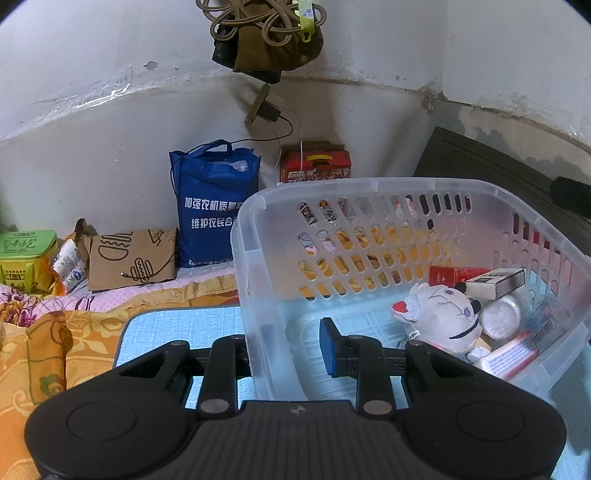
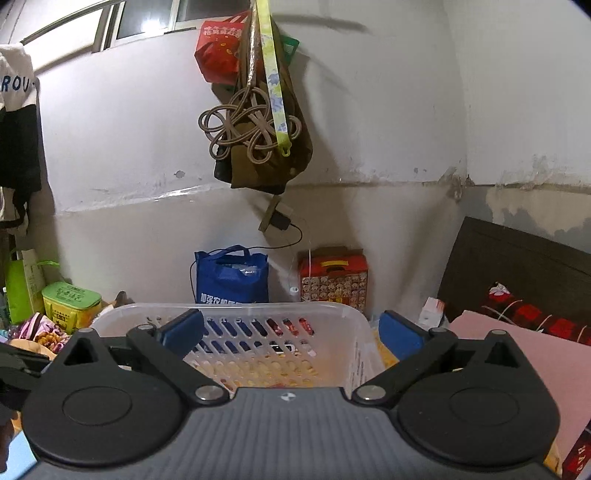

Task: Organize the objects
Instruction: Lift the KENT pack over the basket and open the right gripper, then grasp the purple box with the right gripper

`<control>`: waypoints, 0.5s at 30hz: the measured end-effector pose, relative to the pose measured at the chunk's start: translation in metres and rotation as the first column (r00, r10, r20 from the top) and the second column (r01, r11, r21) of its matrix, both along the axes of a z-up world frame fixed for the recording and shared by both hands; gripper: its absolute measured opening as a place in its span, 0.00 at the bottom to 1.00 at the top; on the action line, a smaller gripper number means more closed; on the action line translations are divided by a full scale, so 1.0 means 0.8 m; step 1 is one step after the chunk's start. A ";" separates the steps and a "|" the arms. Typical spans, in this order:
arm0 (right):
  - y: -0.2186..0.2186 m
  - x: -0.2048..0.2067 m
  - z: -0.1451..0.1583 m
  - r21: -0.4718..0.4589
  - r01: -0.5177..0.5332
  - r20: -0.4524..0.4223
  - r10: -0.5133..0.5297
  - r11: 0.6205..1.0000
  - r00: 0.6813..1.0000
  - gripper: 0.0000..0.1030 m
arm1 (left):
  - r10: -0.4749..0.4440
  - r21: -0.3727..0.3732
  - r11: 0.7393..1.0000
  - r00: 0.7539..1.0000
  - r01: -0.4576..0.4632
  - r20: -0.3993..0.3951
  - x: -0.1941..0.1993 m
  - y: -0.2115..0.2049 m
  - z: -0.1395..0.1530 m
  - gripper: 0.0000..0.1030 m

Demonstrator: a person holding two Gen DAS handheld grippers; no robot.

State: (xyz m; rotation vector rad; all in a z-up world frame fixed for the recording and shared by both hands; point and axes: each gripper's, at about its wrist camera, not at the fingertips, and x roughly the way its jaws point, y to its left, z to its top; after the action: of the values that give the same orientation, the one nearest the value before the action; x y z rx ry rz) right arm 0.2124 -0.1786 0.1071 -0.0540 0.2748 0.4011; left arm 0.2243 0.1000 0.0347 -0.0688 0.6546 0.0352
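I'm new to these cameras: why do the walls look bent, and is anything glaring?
Left wrist view: fisheye lens bows the wall ledge; the basket stays sharp. Right wrist view: dark rounded corners, mild glare on the window, soft shadow beside the hanging bag.

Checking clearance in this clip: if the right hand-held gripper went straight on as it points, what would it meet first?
Probably the clear plastic basket: its perforated far wall lies right ahead between the open fingers of the right hand-held gripper. Depth is unclear; it could pass just above the rim.
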 end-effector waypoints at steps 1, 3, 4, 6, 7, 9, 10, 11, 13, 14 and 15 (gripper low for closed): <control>-0.002 -0.002 0.000 0.007 -0.001 -0.001 0.001 1.000 1.000 1.00 | 0.000 0.000 1.000 1.000 0.000 0.000 0.000 0.001 0.000 0.31; -0.008 -0.006 0.000 0.026 -0.009 -0.009 0.010 1.000 1.000 1.00 | 0.000 0.000 1.000 1.000 0.000 -0.001 0.000 0.001 0.000 0.31; -0.013 -0.014 -0.001 0.041 -0.007 -0.012 0.008 0.999 1.000 1.00 | 0.000 0.000 1.000 1.000 0.000 0.000 0.000 0.001 0.000 0.31; -0.019 -0.024 -0.004 0.076 -0.012 -0.016 0.014 0.997 1.000 1.00 | -0.001 -0.001 1.000 1.000 0.001 0.000 0.000 0.001 0.000 0.31; -0.023 -0.033 -0.006 0.095 -0.025 -0.017 0.027 0.995 0.999 1.00 | -0.001 0.000 1.000 1.000 0.001 0.000 0.000 0.001 0.000 0.31; -0.031 -0.056 -0.014 0.127 -0.050 -0.014 0.052 0.991 0.999 1.00 | 0.000 0.000 1.000 1.000 0.000 0.000 0.000 0.001 0.000 0.31; -0.032 -0.067 -0.019 0.136 -0.055 -0.009 0.057 0.989 0.998 1.00 | -0.001 -0.001 1.000 1.000 0.001 0.000 0.000 0.001 0.000 0.31; -0.031 -0.077 -0.026 0.140 -0.056 -0.010 0.058 0.989 0.998 1.00 | -0.002 -0.001 1.000 1.000 0.002 0.000 0.000 0.001 0.000 0.31; -0.027 -0.091 -0.040 0.141 -0.064 -0.037 0.070 0.988 0.997 1.00 | -0.003 0.000 1.000 1.000 0.003 0.000 -0.001 0.001 0.000 0.31; -0.023 -0.093 -0.048 0.142 -0.076 -0.060 0.086 0.987 0.994 1.00 | -0.003 0.000 1.000 1.000 0.003 0.000 -0.001 0.002 0.000 0.31; -0.018 -0.094 -0.057 0.141 -0.088 -0.085 0.101 0.986 0.991 1.00 | -0.003 0.000 1.000 1.000 0.003 0.000 -0.001 0.002 0.000 0.31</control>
State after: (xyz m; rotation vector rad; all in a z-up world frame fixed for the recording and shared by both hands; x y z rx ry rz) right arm 0.1370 -0.1927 0.0617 0.0869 0.3357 0.5166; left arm 0.2232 0.1013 0.0347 -0.0683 0.6547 0.0324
